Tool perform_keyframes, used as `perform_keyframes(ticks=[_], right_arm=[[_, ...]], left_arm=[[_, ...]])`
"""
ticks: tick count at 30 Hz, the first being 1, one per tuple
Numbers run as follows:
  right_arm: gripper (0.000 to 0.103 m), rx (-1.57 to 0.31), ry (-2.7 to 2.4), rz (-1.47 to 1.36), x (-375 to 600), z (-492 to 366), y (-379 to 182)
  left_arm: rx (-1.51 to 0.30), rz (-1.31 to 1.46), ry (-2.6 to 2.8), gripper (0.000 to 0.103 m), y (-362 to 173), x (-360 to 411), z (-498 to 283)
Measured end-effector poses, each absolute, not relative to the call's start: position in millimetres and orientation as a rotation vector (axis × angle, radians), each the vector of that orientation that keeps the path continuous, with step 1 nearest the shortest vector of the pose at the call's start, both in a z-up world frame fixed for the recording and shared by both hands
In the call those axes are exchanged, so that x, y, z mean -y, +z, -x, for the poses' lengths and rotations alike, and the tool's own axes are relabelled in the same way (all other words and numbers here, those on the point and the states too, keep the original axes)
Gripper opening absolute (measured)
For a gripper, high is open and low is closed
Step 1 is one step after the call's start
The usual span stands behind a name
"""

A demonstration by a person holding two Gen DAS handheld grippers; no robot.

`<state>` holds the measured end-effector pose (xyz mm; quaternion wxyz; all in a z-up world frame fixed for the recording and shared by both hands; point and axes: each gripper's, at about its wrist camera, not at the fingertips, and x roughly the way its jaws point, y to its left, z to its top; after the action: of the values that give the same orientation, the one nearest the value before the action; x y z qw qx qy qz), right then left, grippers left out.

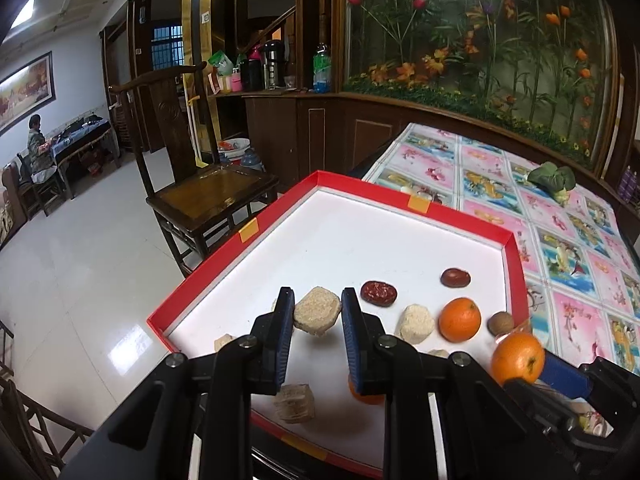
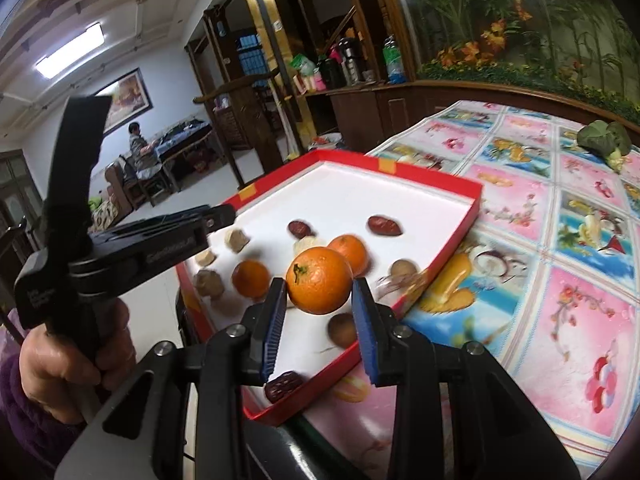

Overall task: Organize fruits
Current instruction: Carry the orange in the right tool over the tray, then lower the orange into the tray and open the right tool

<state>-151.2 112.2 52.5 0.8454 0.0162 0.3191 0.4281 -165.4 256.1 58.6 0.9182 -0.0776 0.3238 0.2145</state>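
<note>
Fruits and small cakes lay scattered in the red tray [image 1: 516, 256], which sat at the near corner of the table [image 1: 568, 240] under a flowered cloth. The right claw [image 2: 320, 292] was clamped on an orange [image 2: 319, 281] and held it clear above the tray's near right edge. The left claw [image 1: 318, 312] was clamped on a pale round cake [image 1: 317, 310], lifted above the white floor of the tray.

Loose inside the tray were another orange [image 1: 459, 319], a third orange [image 2: 251, 279] partly hidden under the left claw in its own view, two red dates [image 1: 378, 293] [image 1: 455, 277] toward the far side, a third date [image 2: 283, 386] at the near corner, a brown nut-like fruit [image 1: 500, 323] against the right wall, another brownish round fruit [image 2: 342, 330], blurred, and several more cakes [image 1: 414, 324] [image 1: 294, 403].

Judged from this layout, the sorting was at an early or middle stage: no kind had been gathered into a group, oranges, dates and cakes were mixed, and only the two held pieces were off the tray floor. Everything else appeared left to do. Where the sorted pieces were meant to go could not be told; no second container showed, only a leafy green vegetable [image 1: 552, 178] well apart on the far table.
</note>
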Motion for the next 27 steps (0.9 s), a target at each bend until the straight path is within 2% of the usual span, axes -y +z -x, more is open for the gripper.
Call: perform_keyframes(ticks=[27], right_arm=[[0.036, -0.695, 0.903, 0.025, -127.6, 155.6, 42.9]], left_arm=[[-0.719, 0.14, 0.417, 0.023, 39.8, -253.3, 155.0]])
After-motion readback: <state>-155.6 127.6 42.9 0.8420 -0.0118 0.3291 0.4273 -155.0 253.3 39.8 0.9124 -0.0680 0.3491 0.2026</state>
